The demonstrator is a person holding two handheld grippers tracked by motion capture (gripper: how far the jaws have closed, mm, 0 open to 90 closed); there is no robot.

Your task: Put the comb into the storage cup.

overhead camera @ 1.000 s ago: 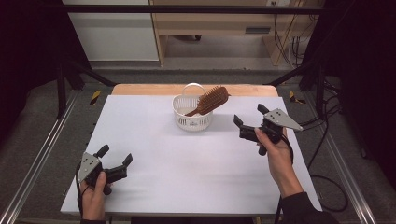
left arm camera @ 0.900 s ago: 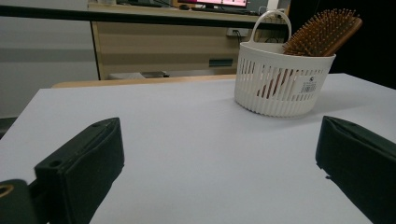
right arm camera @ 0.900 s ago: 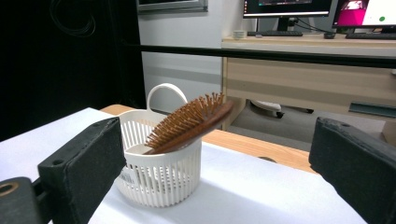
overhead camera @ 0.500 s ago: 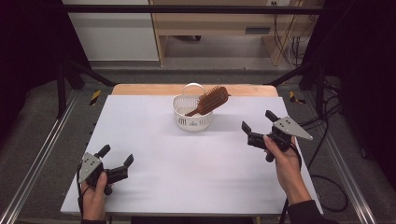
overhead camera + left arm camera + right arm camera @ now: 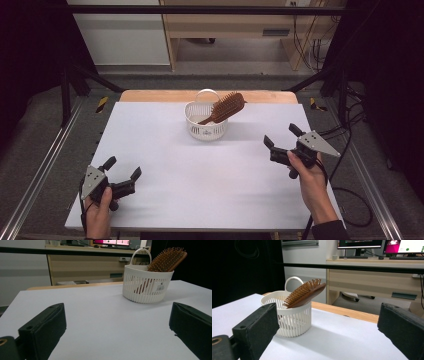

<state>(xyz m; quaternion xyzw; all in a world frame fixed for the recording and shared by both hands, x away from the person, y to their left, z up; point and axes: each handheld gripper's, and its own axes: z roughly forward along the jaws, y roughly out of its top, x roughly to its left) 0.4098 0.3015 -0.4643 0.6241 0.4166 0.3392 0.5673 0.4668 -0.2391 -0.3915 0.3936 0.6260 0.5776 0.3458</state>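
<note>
brush: the brown wooden paddle hairbrush sits handle-down in the small white slotted plastic basket, head poking out over the rim and leaning toward the right edge of the tabletop. Basket stands near the middle of the far edge.

right tool: right tool hangs over the right edge area of the white tabletop, jaws spread wide, nothing in them. Basket and brush are well apart from it, straight ahead in the right gripper view.

left tool: left tool sits by the near left corner, jaws also released and empty.

tip risk: honestly the brush looks top-heavy the way it leans. I reckon a bump on the head could roll it out over the rim, or tip the whole basket since it looks light.

grab risk: if either tool goes for the brush head, the bristles probably give a squishy, slippy hold. The wooden back seems the safer bite.

drag risk: pulling the brush out at an angle could catch the handle on the slots and drag the basket toward the far edge.
</note>
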